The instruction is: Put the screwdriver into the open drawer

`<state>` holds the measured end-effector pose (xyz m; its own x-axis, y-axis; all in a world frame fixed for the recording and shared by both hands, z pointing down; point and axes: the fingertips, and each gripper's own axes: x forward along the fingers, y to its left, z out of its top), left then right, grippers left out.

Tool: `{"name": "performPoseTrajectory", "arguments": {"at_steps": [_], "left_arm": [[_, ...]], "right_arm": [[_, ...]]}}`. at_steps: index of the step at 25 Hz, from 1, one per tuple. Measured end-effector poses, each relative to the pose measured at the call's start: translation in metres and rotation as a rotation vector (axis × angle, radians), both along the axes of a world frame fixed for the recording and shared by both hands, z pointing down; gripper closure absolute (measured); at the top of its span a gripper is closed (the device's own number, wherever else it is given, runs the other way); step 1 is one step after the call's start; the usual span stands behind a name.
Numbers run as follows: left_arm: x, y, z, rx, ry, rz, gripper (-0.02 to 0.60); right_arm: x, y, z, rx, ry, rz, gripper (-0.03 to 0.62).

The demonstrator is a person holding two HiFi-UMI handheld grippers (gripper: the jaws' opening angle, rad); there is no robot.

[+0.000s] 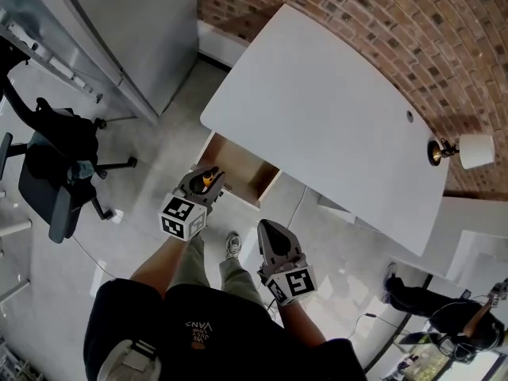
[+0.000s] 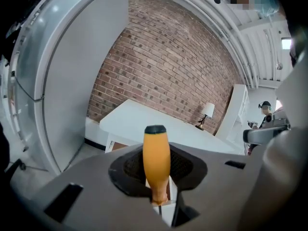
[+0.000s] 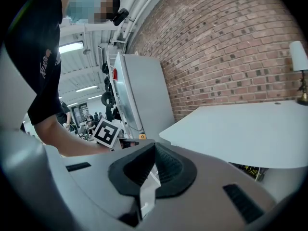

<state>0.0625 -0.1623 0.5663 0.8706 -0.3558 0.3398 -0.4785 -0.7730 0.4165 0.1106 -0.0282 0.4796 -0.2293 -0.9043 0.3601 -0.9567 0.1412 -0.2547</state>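
Observation:
The screwdriver (image 1: 209,179) has an orange handle with a black cap. My left gripper (image 1: 203,184) is shut on it, and in the left gripper view the handle (image 2: 156,160) stands upright between the dark pads. The gripper hangs just in front of the open wooden drawer (image 1: 252,179), which juts out from under the white desk (image 1: 333,109). The drawer front (image 2: 111,145) shows beyond the jaws. My right gripper (image 1: 271,230) sits lower and to the right, over the floor. Its jaws (image 3: 154,163) are shut with nothing between them.
A black office chair (image 1: 51,177) stands at the left, and a grey cabinet (image 1: 135,30) at the back left. On the desk's right end is a lamp (image 1: 467,151). A brick wall (image 1: 413,22) runs behind it. Another person (image 1: 444,312) is at the lower right.

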Motion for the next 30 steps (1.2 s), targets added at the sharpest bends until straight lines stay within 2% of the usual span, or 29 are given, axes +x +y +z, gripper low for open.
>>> {"name": "performPoseTrajectory", "arguments": {"at_steps": [11, 18, 23, 30], "left_arm": [[0.039, -0.046, 0.082, -0.054, -0.032, -0.026, 0.502], [0.058, -0.066, 0.126, -0.125, -0.063, -0.073, 0.502], [0.068, -0.075, 0.159, -0.146, -0.119, -0.077, 0.502], [0.071, -0.084, 0.203, -0.239, -0.151, -0.141, 0.502]], "right_arm": [[0.007, -0.002, 0.049, -0.098, 0.004, 0.018, 0.6], [0.012, -0.009, 0.059, -0.088, -0.038, 0.072, 0.6], [0.007, 0.0, 0.075, -0.12, -0.061, 0.078, 0.6], [0.001, 0.001, 0.084, -0.136, -0.096, 0.11, 0.6]]}}
